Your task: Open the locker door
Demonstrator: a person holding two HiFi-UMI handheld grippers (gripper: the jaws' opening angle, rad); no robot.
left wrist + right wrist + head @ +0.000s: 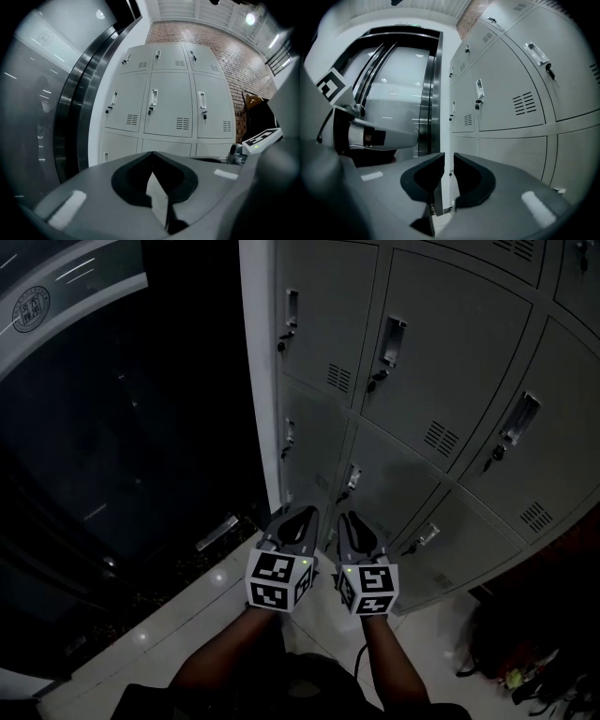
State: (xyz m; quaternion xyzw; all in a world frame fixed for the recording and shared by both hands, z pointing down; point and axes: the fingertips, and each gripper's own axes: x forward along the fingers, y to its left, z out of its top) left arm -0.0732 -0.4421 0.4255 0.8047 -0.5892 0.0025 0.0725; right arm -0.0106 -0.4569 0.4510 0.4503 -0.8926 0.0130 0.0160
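Observation:
A bank of grey metal lockers fills the upper right of the head view, all doors closed, each with a recessed handle and a key lock. My left gripper and right gripper are held side by side, pointing level at the lowest row near the bank's left edge, touching nothing. In the left gripper view, the left gripper has its jaw tips together and empty, facing the lockers. In the right gripper view, the right gripper shows a narrow slit between its tips, with nothing in it.
A white post borders the lockers on the left, with dark curved glass panels beyond it. Pale floor tiles lie below. A dark bag and cables sit at the lower right. A brick wall rises behind the lockers.

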